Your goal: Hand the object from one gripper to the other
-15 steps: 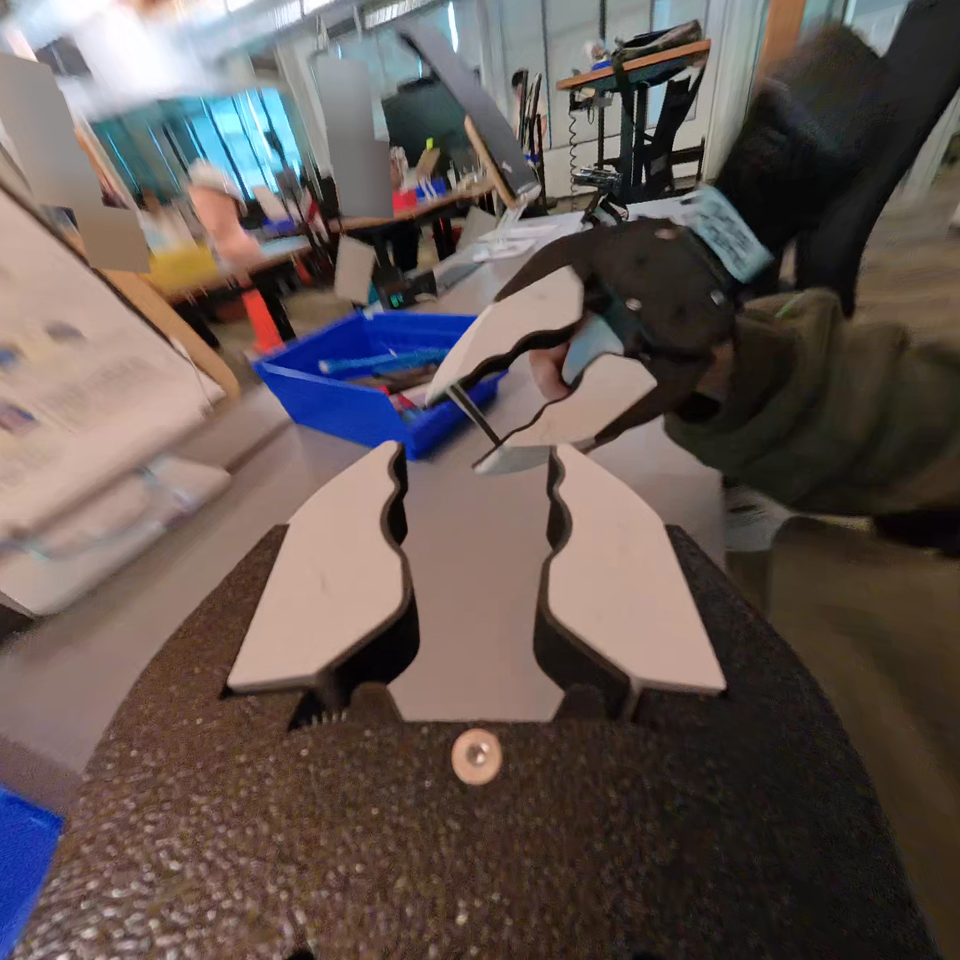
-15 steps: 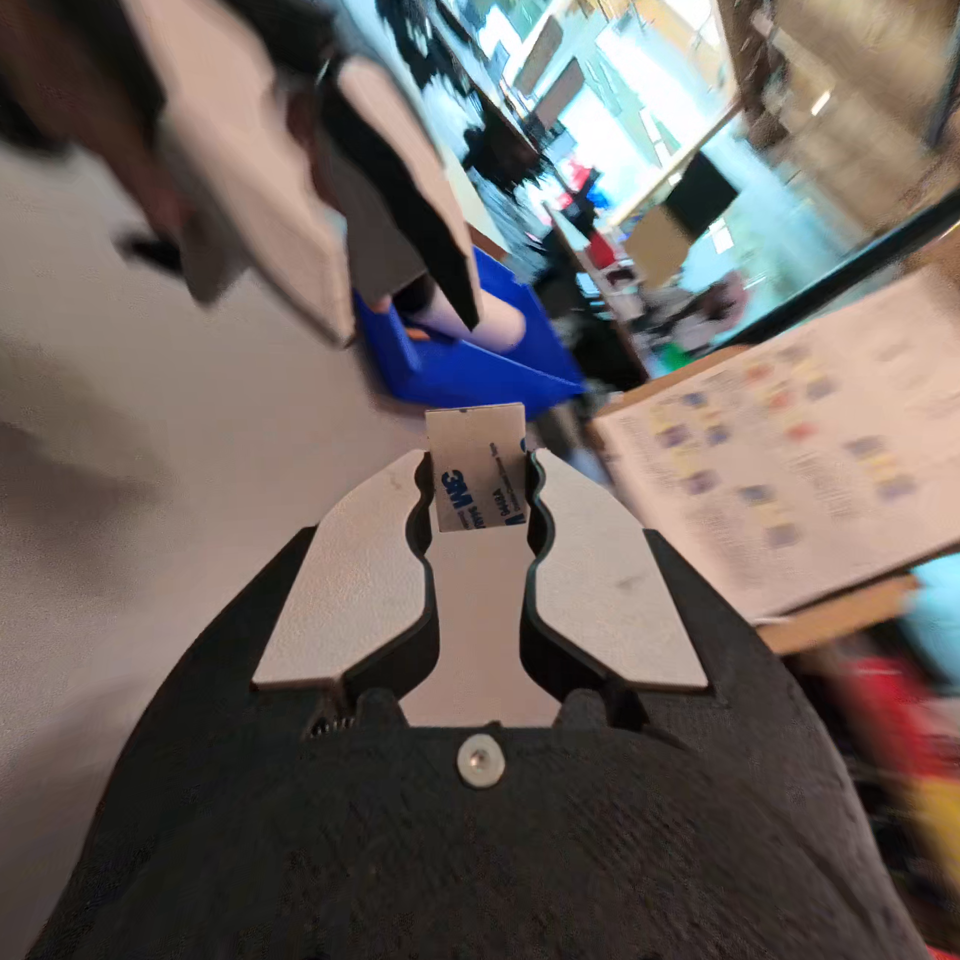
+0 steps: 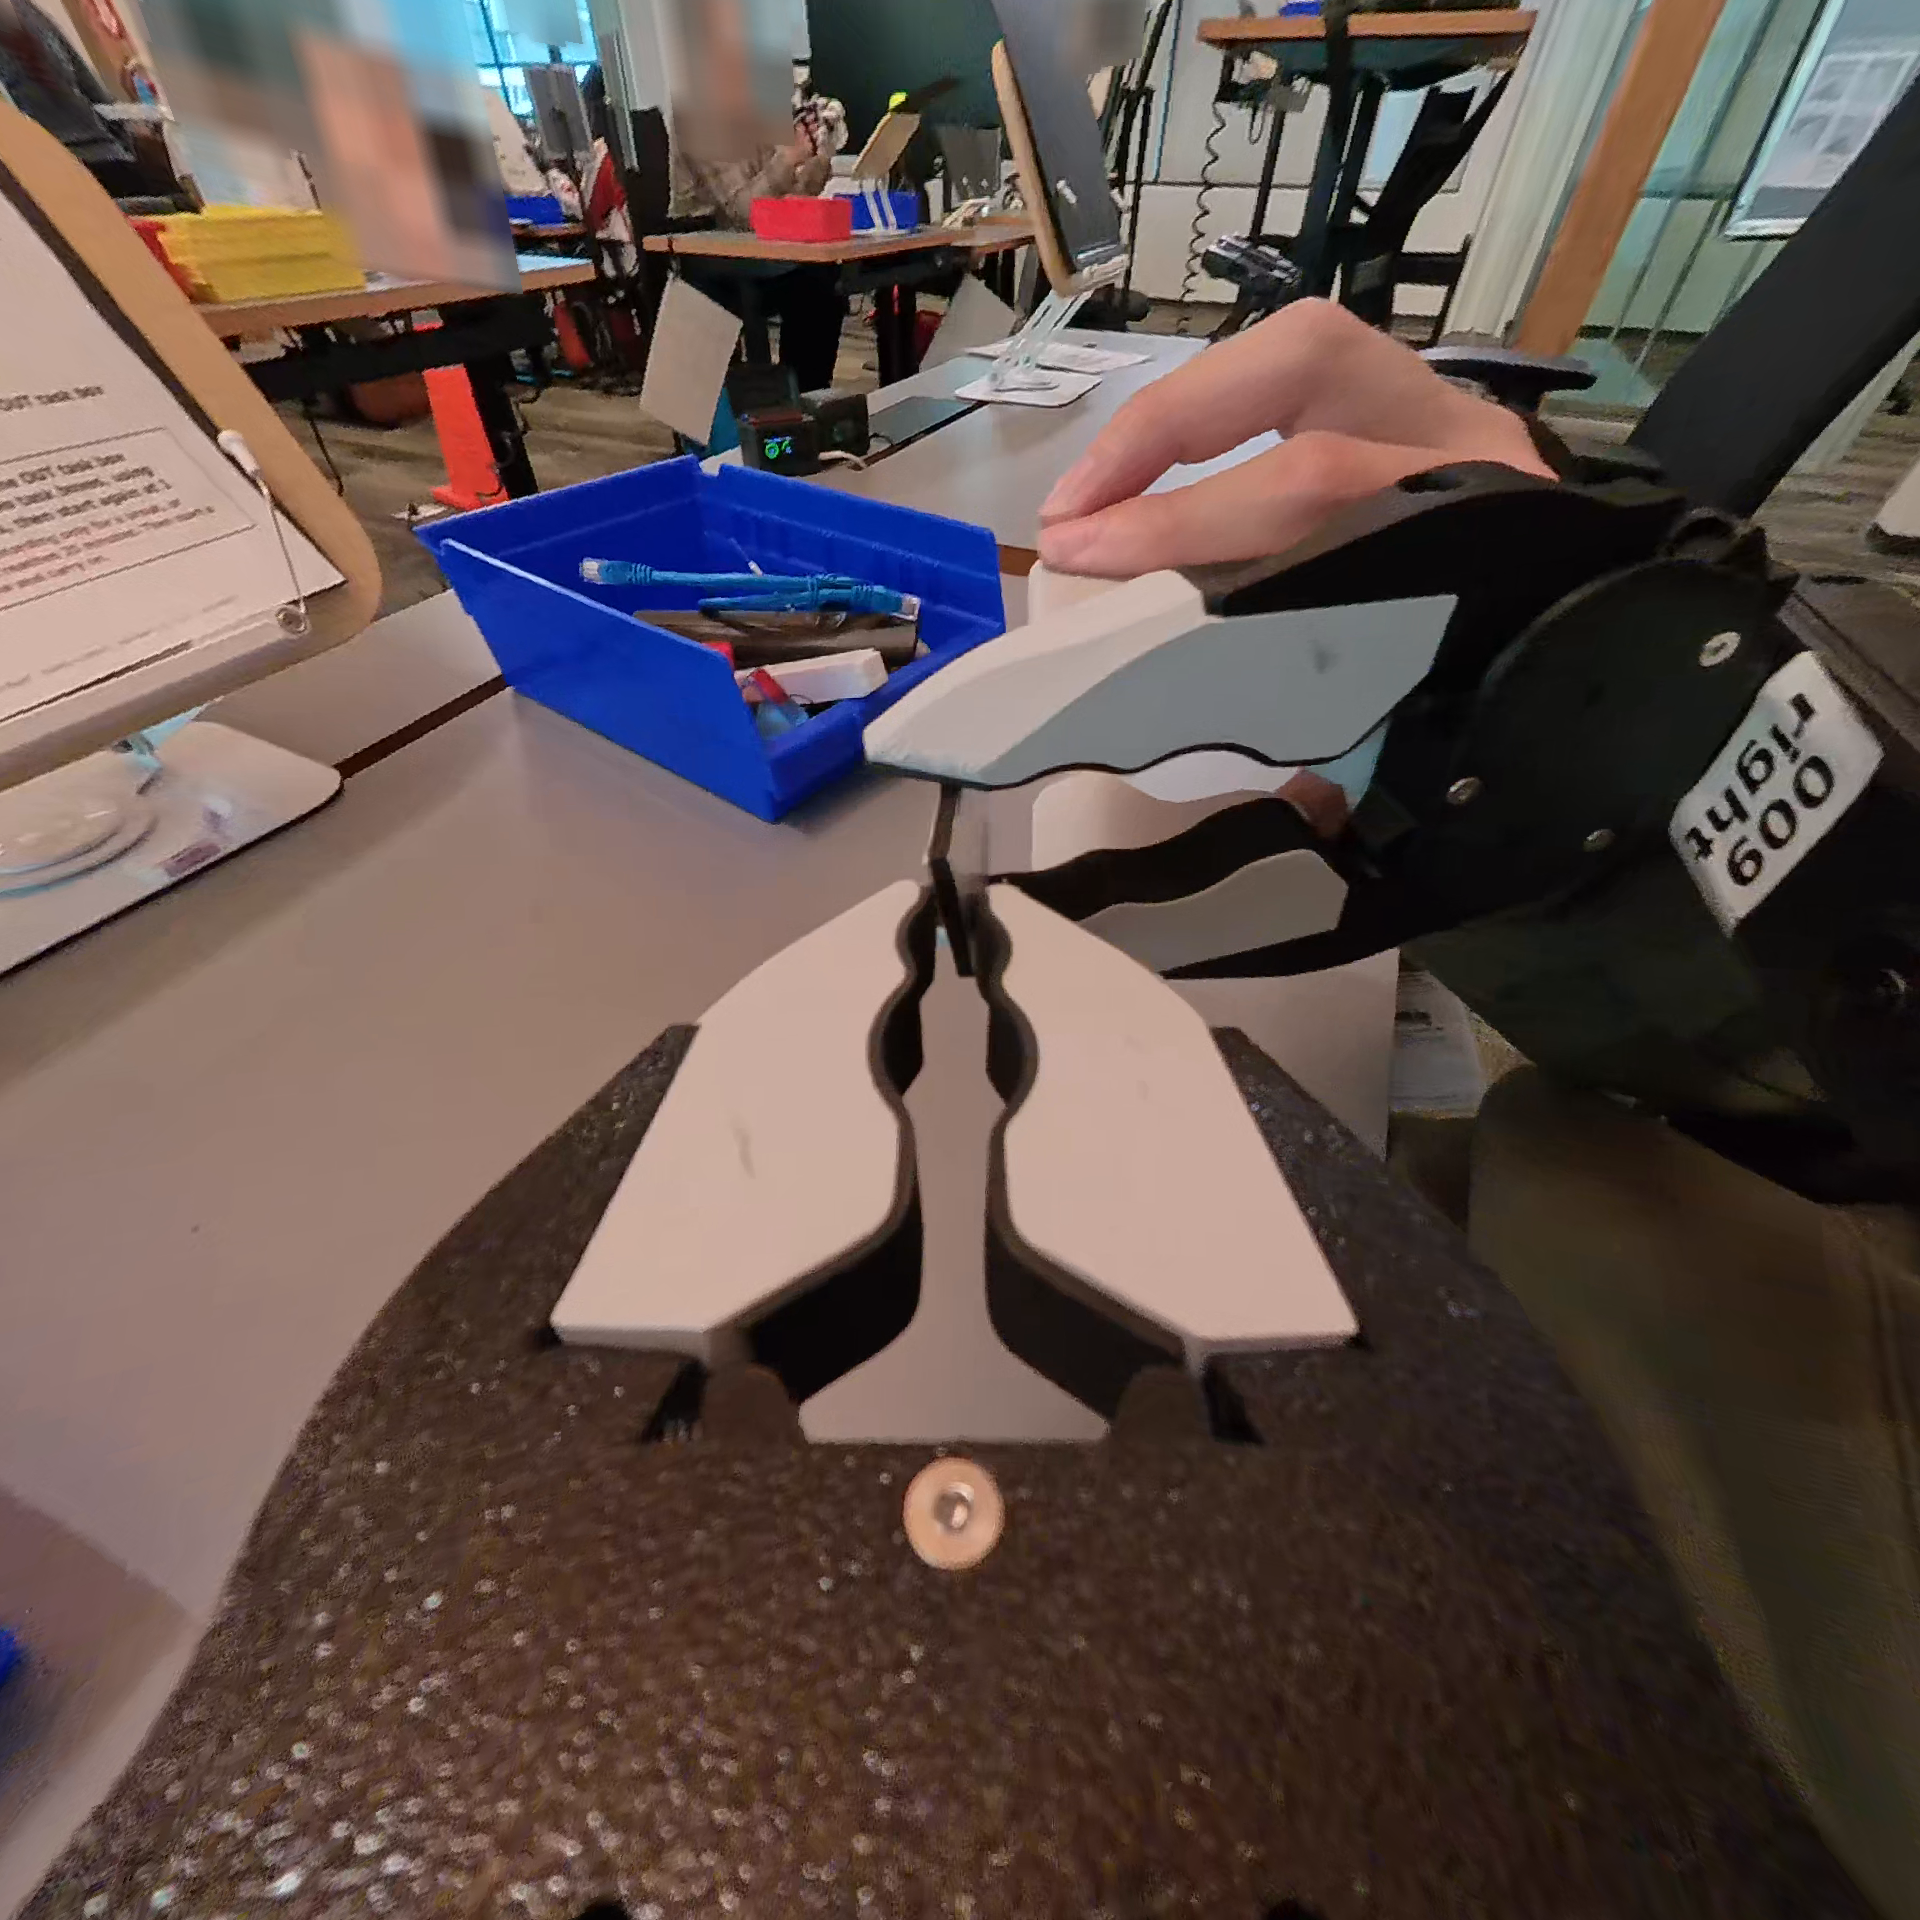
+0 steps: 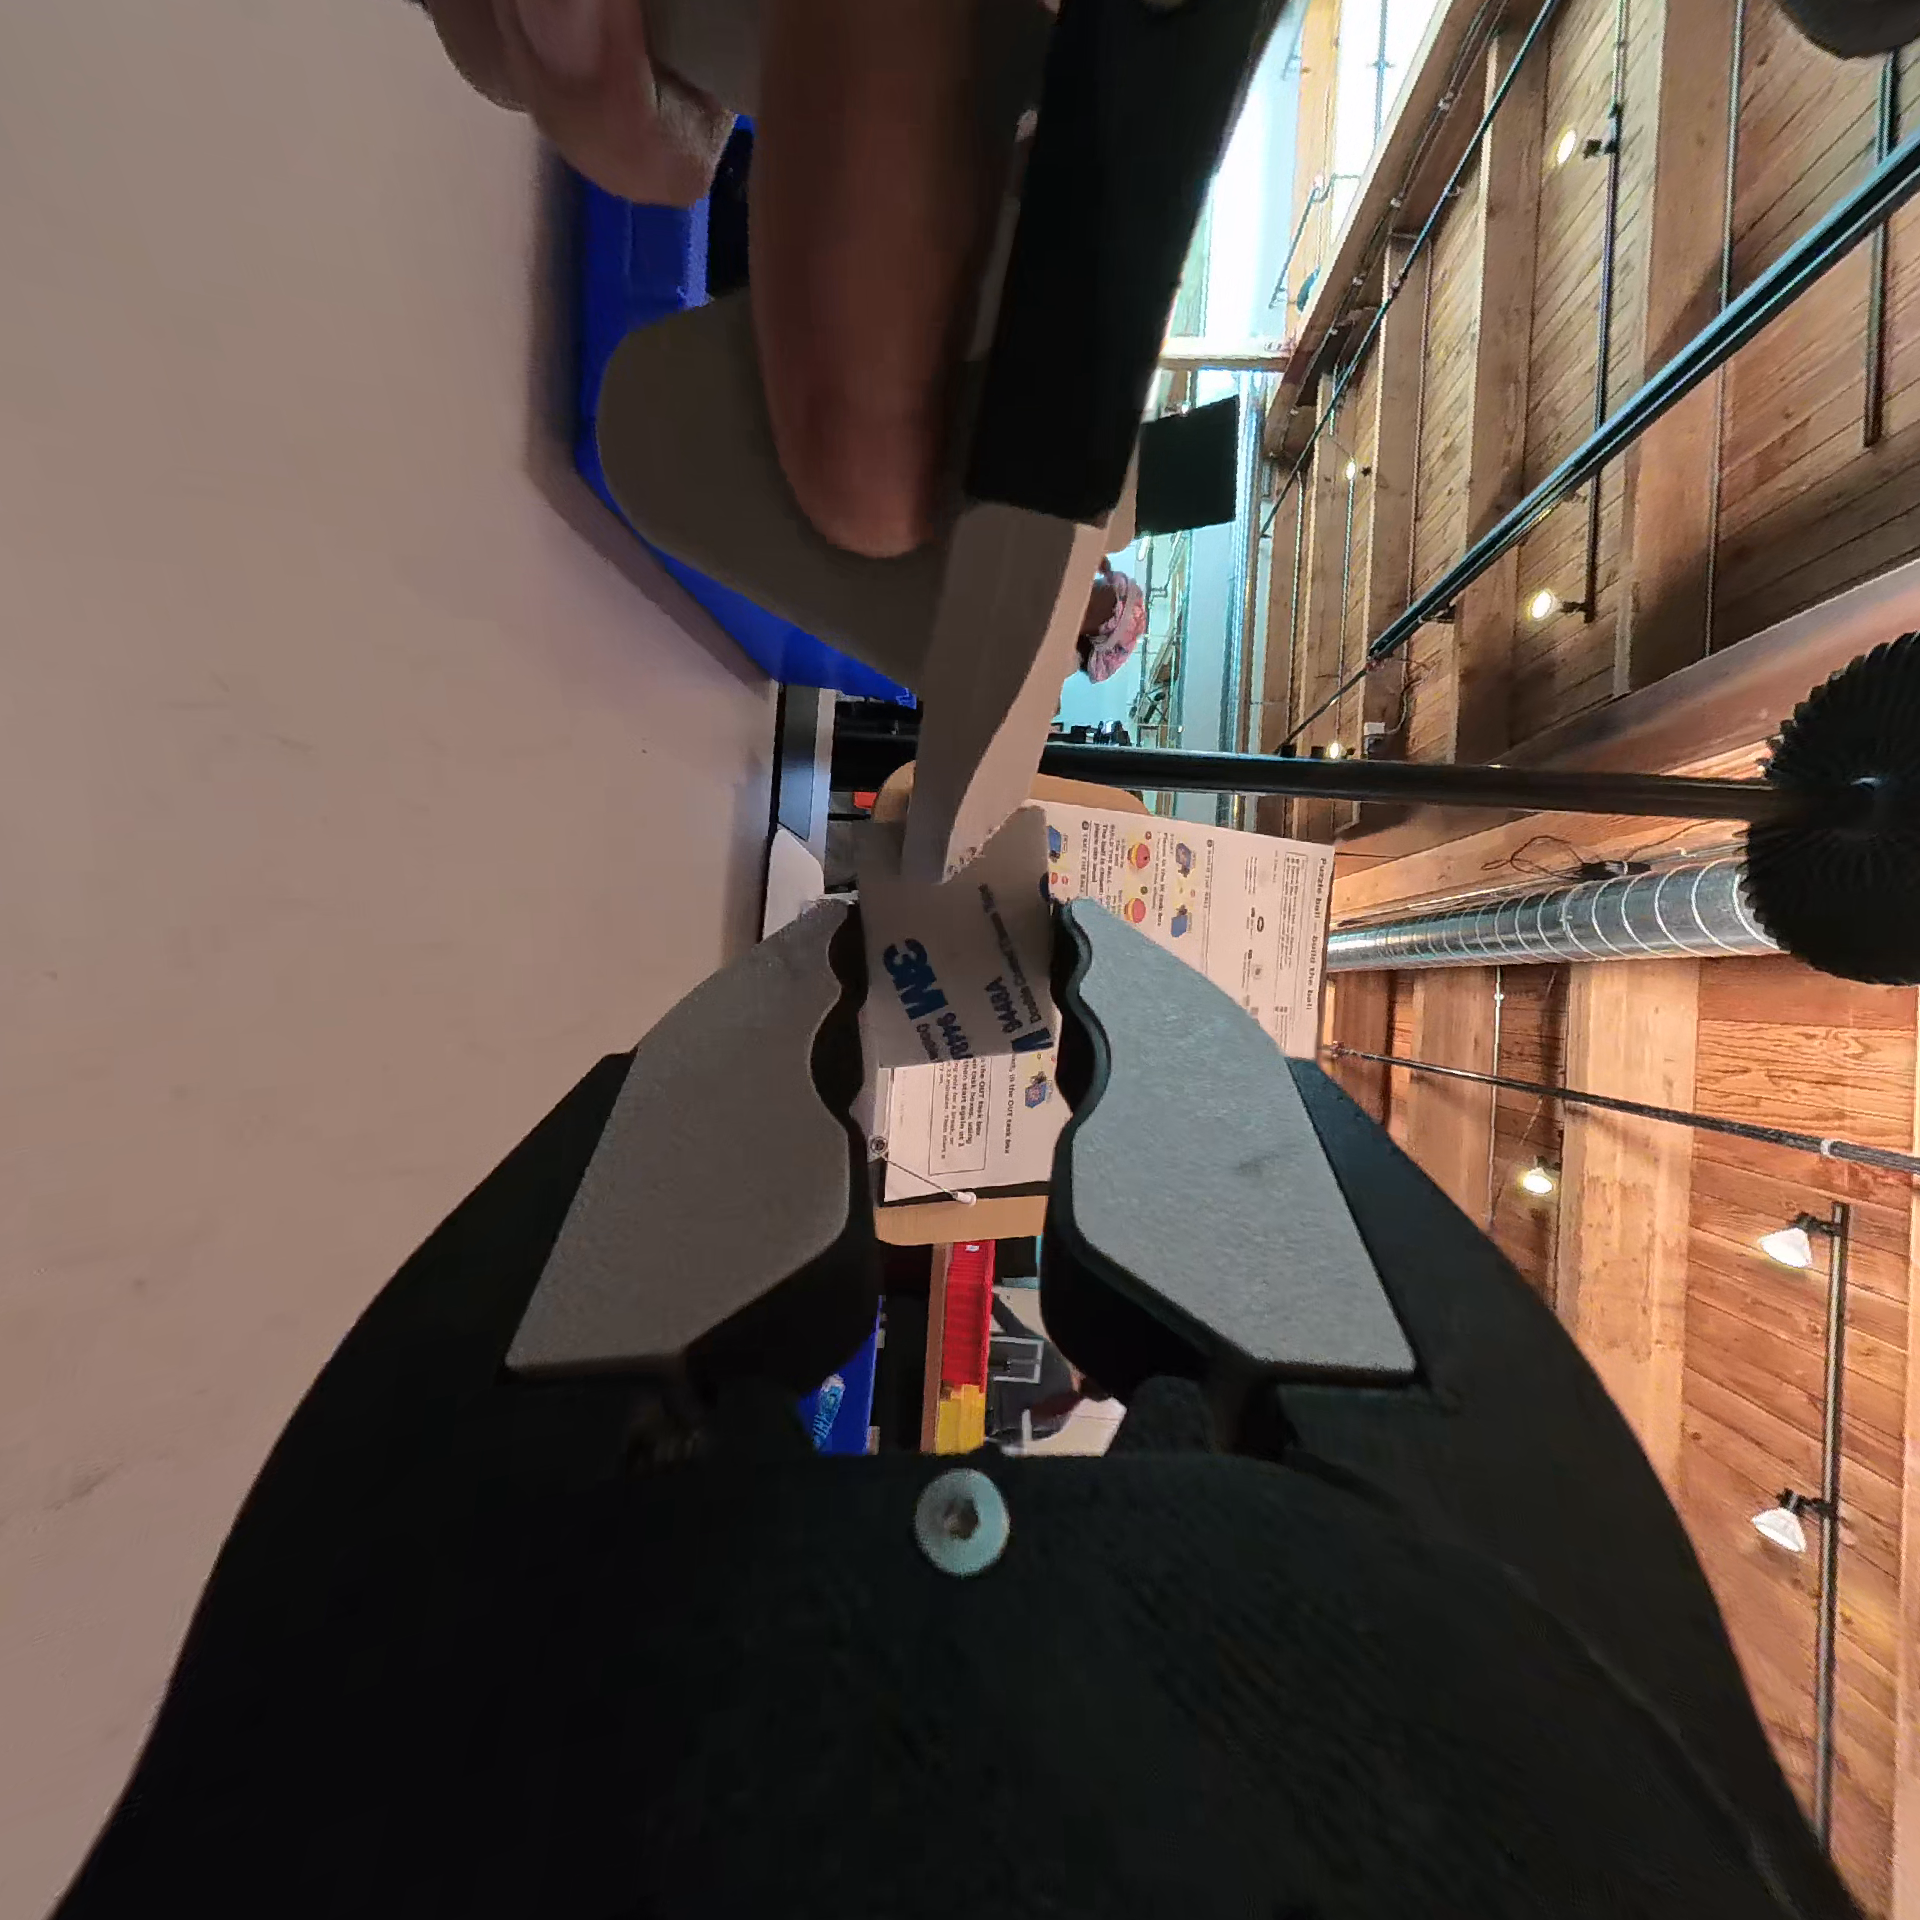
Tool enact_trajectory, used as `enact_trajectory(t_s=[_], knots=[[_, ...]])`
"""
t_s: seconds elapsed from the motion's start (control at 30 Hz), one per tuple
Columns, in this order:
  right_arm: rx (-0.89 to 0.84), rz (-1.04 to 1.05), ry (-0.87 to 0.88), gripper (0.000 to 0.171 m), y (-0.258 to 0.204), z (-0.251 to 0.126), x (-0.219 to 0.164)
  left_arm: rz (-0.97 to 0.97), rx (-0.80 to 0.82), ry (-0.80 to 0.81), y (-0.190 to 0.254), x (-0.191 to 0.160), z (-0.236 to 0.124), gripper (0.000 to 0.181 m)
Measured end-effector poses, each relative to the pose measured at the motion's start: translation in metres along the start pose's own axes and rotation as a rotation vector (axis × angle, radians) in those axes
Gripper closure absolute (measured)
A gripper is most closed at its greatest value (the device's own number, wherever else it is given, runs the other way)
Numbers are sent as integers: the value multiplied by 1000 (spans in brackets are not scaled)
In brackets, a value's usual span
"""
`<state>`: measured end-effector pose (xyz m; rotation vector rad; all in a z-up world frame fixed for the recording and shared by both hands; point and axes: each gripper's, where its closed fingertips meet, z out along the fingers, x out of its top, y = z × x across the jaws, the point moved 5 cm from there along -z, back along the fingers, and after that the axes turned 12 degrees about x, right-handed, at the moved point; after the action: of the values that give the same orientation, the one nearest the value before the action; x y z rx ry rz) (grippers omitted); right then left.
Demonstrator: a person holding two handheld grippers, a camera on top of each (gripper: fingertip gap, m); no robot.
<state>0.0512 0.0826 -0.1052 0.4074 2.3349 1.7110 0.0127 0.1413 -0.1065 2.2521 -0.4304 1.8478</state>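
The object is a small thin flat pad with a printed backing (image 4: 956, 977). In the right wrist view it sits face-on between the fingertips of my right gripper (image 4: 956, 935), which grip its two side edges. In the left wrist view the pad (image 3: 961, 847) shows edge-on. My left gripper (image 3: 951, 920) is shut on its lower end. The right gripper (image 3: 940, 816) comes in from the right and clamps it from above and below. One left finger (image 4: 987, 707) overlaps the pad's far edge. Both grippers hold the pad above the grey table (image 3: 416, 987).
A blue bin (image 3: 582, 665) with cables and small parts stands on the table just beyond the grippers. A tilted sign board on a stand (image 3: 125, 499) is at the left. A hand (image 3: 1247, 457) rests on the right gripper. Desks and chairs fill the room behind. The tips of both grippers are at nearly the same place.
My left gripper was open with the pad ahead of it; it has now moved up and shut on the pad. The right gripper has rolled onto its side and still holds the pad.
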Motion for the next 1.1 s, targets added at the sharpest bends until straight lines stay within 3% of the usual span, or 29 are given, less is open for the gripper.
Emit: enact_trajectory(t_s=[0.17, 0.3, 0.37, 0.47, 0.57, 0.83, 0.9, 1.1], knots=[[51, 156, 134, 136, 1, -4, 3, 13, -93, 49, -2, -1, -5, 178], [158, 545, 452, 119, 17, -22, 8, 13, -214, 123, -12, -1, -21, 178], [221, 771, 622, 119, 25, -29, 7, -15, -316, 203, -13, 2, -33, 178], [427, 956, 783, 134, 17, -29, 15, -85, -428, 329, -16, 8, -47, 178], [431, 1029, 859, 163, 18, -24, 20, -117, -461, 361, -20, 8, -50, 178], [428, 1142, 871, 152, 19, -20, 19, -53, -453, 330, -20, 0, -50, 178], [457, 1116, 888, 165, 16, -21, 22, -53, -463, 325, -19, -1, -49, 178], [311, 1042, 774, 167, 17, -14, 21, -84, -347, 336, -28, 1, -43, 171]])
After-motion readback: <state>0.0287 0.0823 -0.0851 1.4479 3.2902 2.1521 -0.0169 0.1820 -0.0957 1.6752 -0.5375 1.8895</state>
